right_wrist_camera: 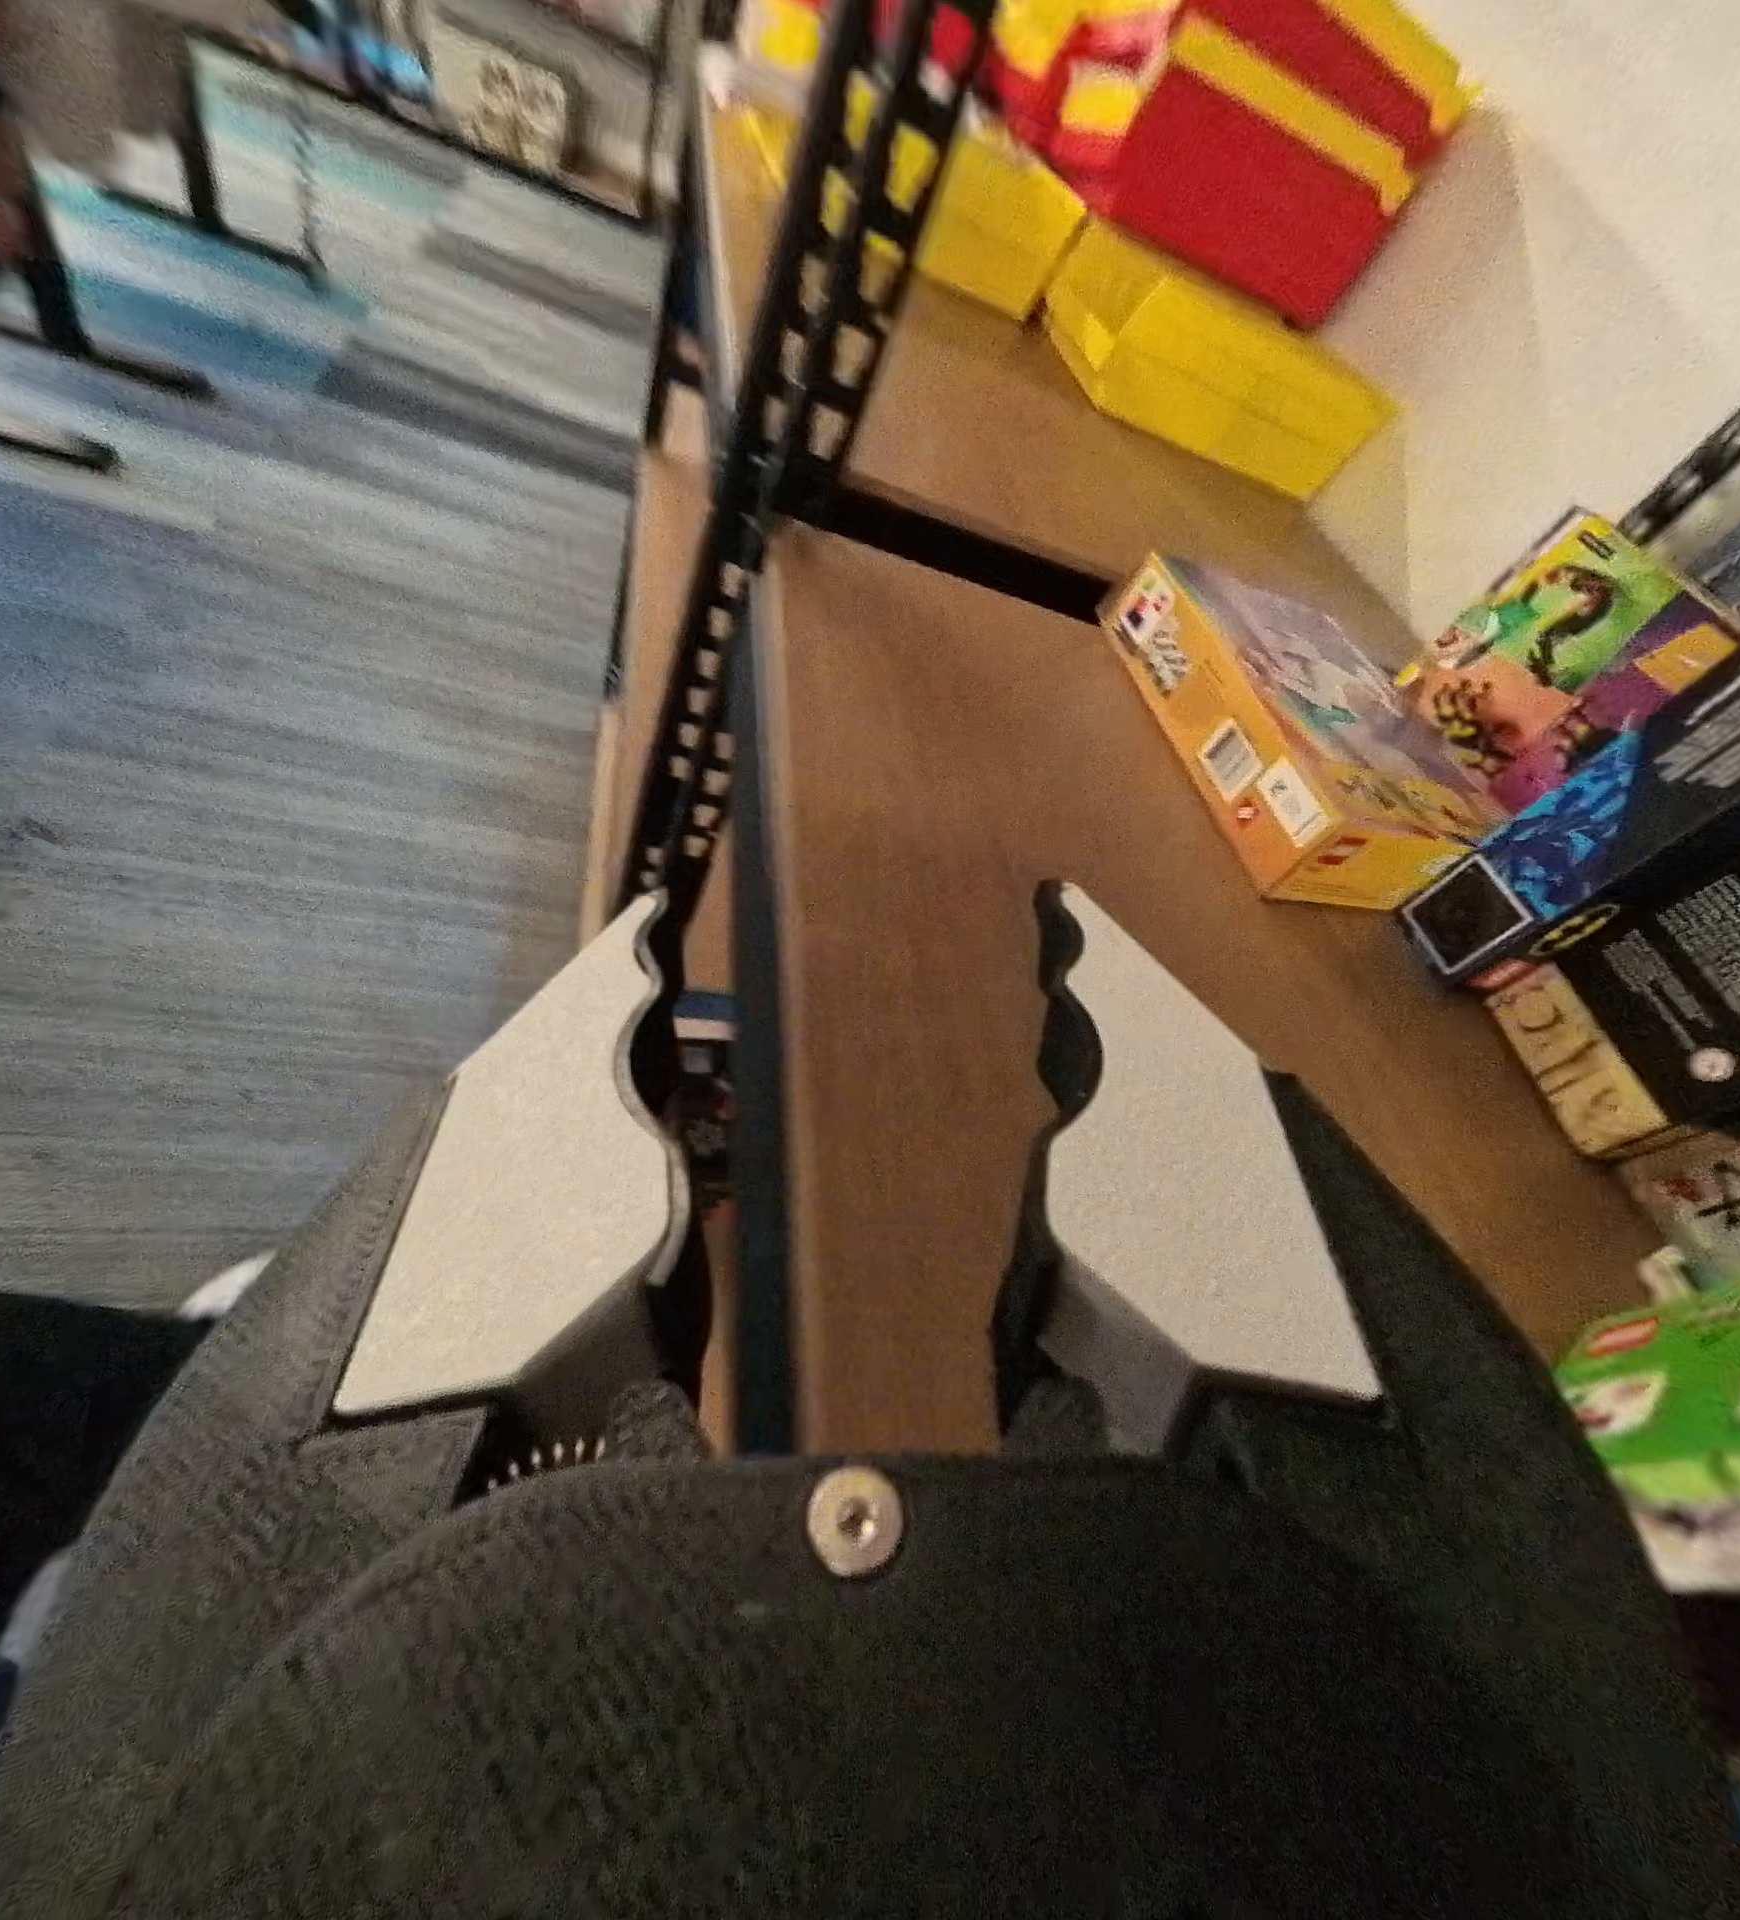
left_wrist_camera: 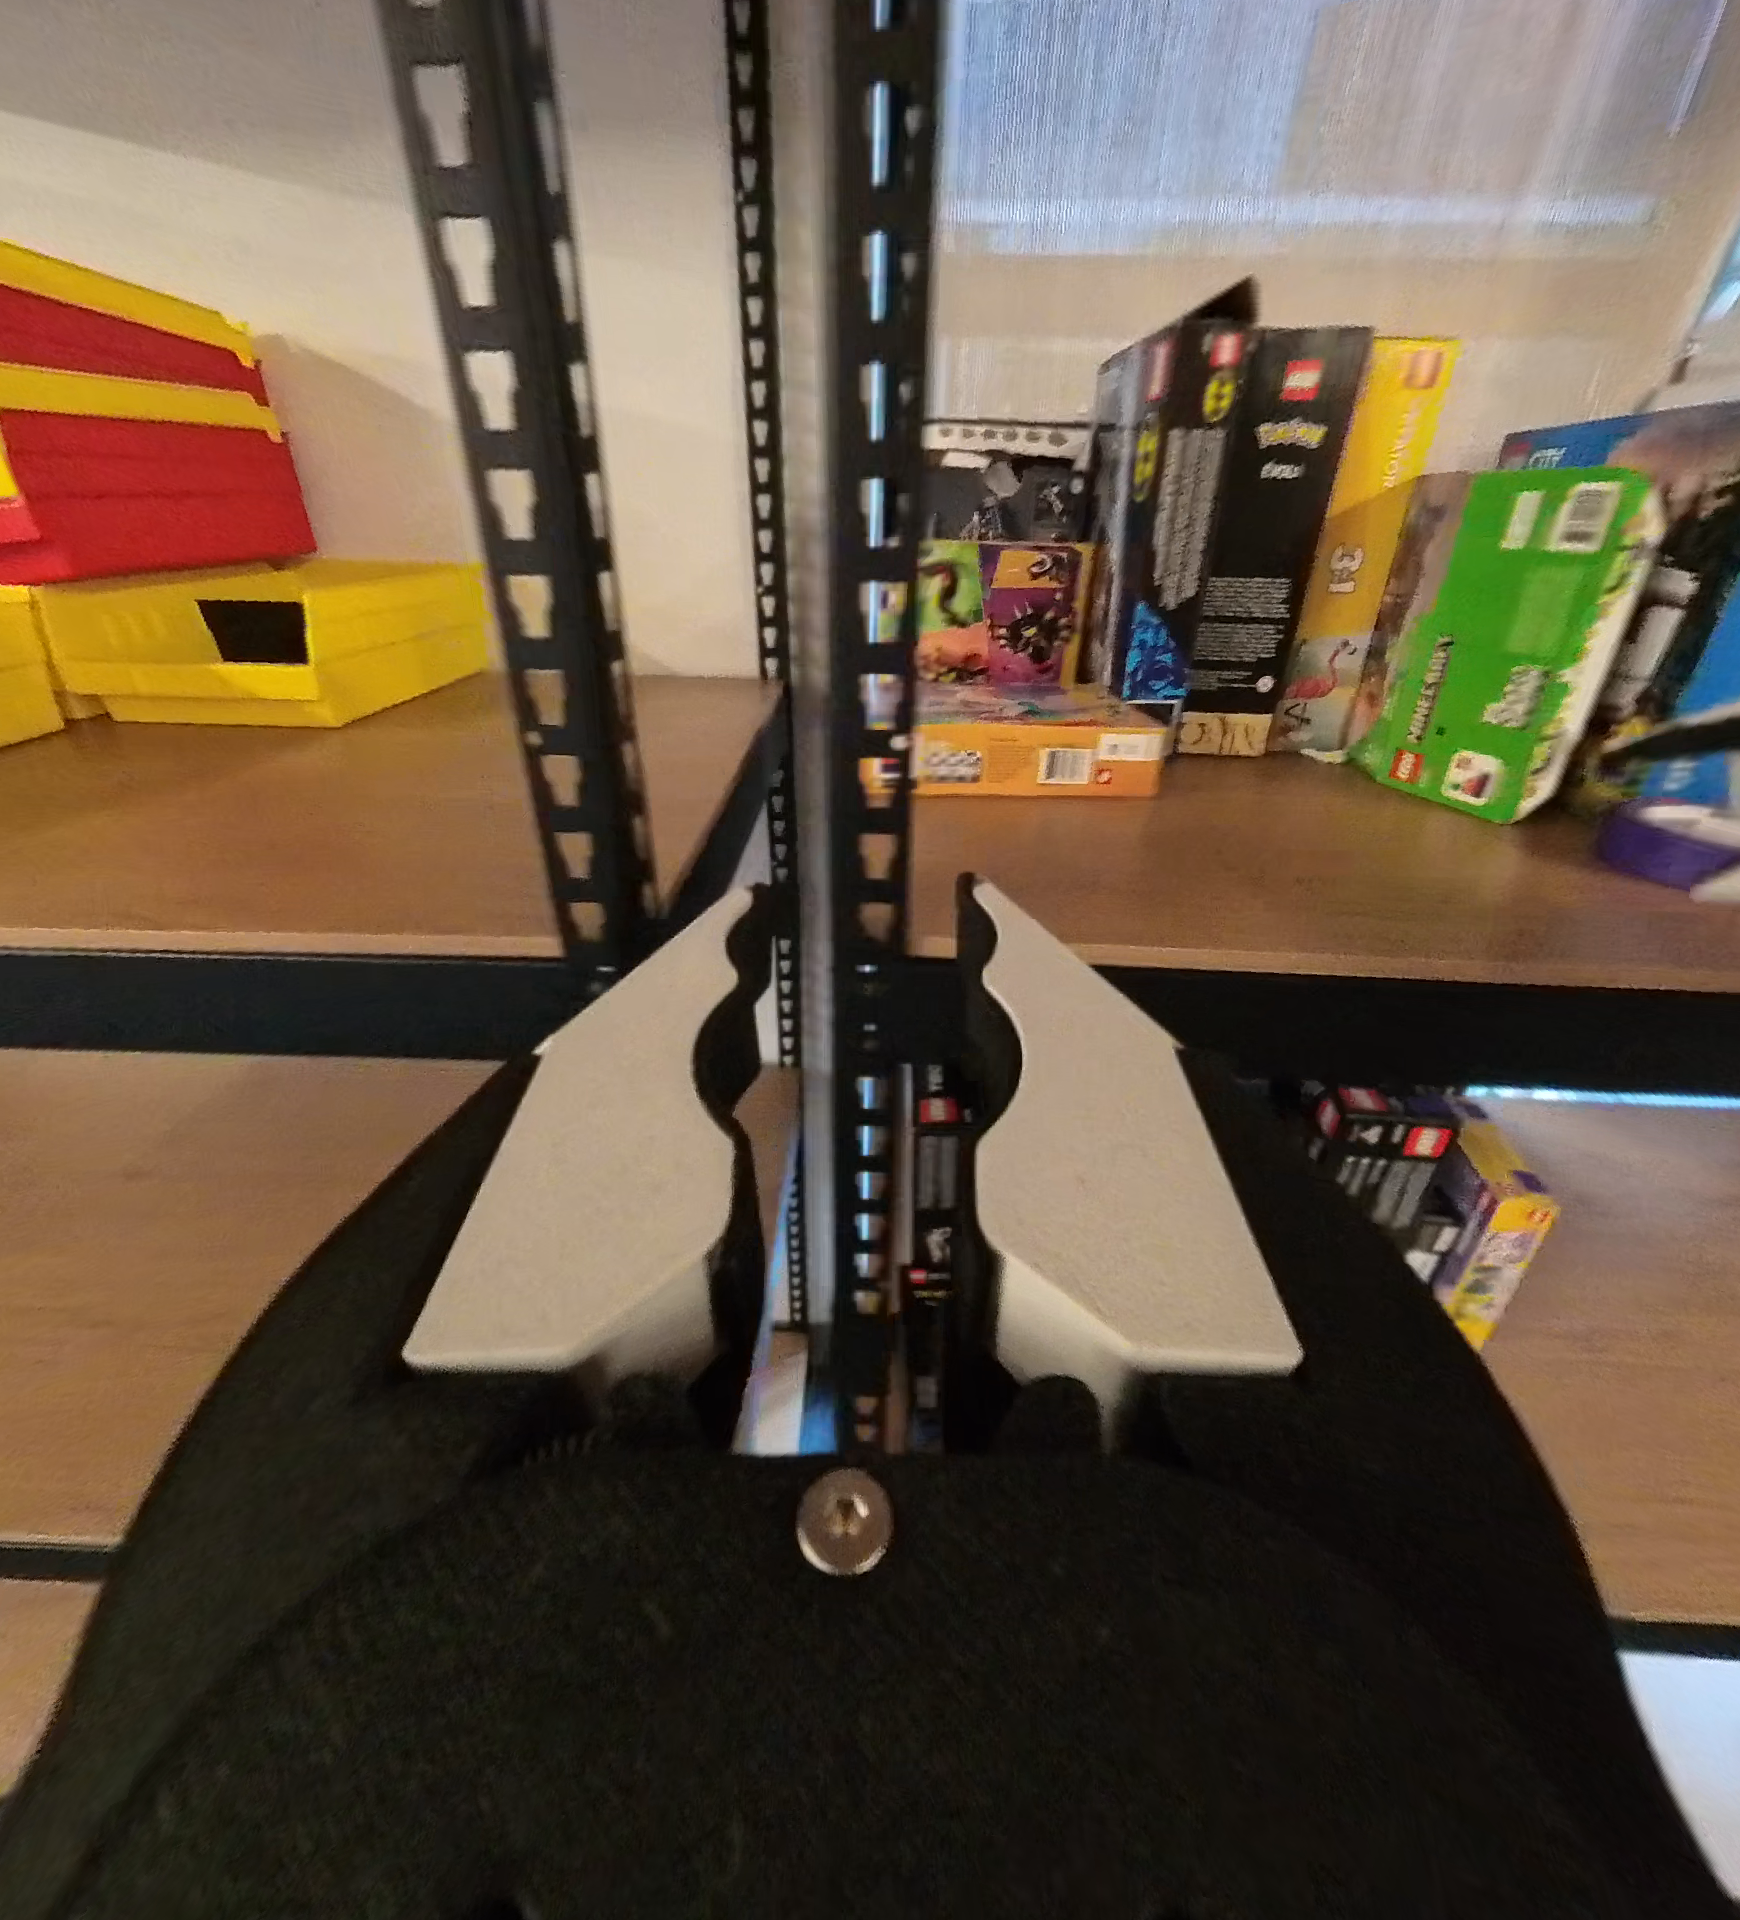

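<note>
Left wrist view: your left gripper (left_wrist_camera: 861, 914) faces a black perforated shelf upright (left_wrist_camera: 871, 623), which rises in line with the gap between the grey fingers (left_wrist_camera: 1094, 1122). The jaws stand wide apart and hold nothing; whether the upright lies between them or behind cannot be told. On the wooden shelf board (left_wrist_camera: 1313, 883) to the right, an orange toy box (left_wrist_camera: 1037, 753) lies flat, black toy boxes (left_wrist_camera: 1250, 540) stand upright, and a green toy box (left_wrist_camera: 1500, 644) leans. To the left sit yellow bins (left_wrist_camera: 253, 644) under red-and-yellow bins (left_wrist_camera: 118, 478).

Right wrist view: your right gripper (right_wrist_camera: 850, 914) is rolled sideways, jaws likewise wide apart and empty, above the shelf's front edge (right_wrist_camera: 757, 1039). The orange toy box (right_wrist_camera: 1281, 769) lies nearest, well apart from the fingertips. Grey floor (right_wrist_camera: 222, 779) fills the left.
</note>
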`<state>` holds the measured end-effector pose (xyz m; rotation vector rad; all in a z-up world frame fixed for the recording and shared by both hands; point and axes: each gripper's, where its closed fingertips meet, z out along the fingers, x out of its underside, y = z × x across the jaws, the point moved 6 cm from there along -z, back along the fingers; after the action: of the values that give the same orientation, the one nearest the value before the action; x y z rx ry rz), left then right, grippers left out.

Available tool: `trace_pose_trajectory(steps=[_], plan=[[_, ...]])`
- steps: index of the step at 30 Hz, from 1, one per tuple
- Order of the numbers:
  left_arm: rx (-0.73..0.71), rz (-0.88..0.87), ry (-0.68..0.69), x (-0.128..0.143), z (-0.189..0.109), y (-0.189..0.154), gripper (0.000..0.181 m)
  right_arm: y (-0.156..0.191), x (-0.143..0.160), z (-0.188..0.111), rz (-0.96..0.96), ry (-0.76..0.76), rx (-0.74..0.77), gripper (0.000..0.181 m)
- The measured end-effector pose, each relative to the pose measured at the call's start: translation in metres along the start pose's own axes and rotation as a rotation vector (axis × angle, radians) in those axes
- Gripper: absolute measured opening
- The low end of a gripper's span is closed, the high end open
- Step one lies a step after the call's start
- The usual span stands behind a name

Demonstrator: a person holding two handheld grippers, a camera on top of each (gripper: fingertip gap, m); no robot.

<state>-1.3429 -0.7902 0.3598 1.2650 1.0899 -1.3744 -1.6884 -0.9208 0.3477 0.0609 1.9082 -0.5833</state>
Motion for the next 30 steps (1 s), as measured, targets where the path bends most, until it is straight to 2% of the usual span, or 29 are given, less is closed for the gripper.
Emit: trace_pose_trajectory(steps=[2, 4, 8, 12, 15, 18, 20, 22, 25, 27, 30], plan=[[0.001, 0.016, 0.021, 0.000, 0.013, 0.038, 0.034, -0.030, -0.005, 0.039, -0.010, 0.064, 0.051, 0.071], [0.012, 0.028, -0.013, -0.005, 0.027, 0.084, 0.033, -0.053, -0.008, 0.076, -0.002, 0.115, 0.084, 0.075], [0.167, -0.024, -0.128, -0.017, 0.066, 0.169, 0.034, -0.088, -0.005, 0.131, 0.089, 0.141, 0.174, 0.076], [0.339, 0.044, -0.151, -0.014, 0.117, 0.231, 0.032, -0.116, 0.007, 0.163, 0.147, 0.183, 0.289, 0.090], [0.499, 0.071, -0.159, -0.017, 0.172, 0.259, 0.035, -0.142, 0.022, 0.172, 0.259, 0.256, 0.357, 0.104], [0.769, 0.063, -0.011, -0.014, 0.241, 0.251, 0.047, -0.163, 0.032, 0.176, 0.365, 0.296, 0.362, 0.103], [0.972, 0.030, 0.111, -0.010, 0.282, 0.230, 0.050, -0.173, 0.035, 0.181, 0.420, 0.299, 0.349, 0.103], [1.139, -0.045, 0.189, -0.012, 0.315, 0.206, 0.049, -0.176, 0.028, 0.187, 0.381, 0.291, 0.339, 0.102], [1.201, -0.150, 0.285, -0.016, 0.368, 0.178, 0.046, -0.163, 0.004, 0.203, 0.107, 0.254, 0.365, 0.097], [1.203, -0.199, 0.359, -0.009, 0.398, 0.161, 0.046, -0.152, -0.002, 0.220, -0.042, 0.311, 0.368, 0.097], [1.200, -0.279, 0.541, 0.011, 0.424, 0.135, 0.049, -0.151, 0.002, 0.235, -0.093, 0.412, 0.378, 0.098]])
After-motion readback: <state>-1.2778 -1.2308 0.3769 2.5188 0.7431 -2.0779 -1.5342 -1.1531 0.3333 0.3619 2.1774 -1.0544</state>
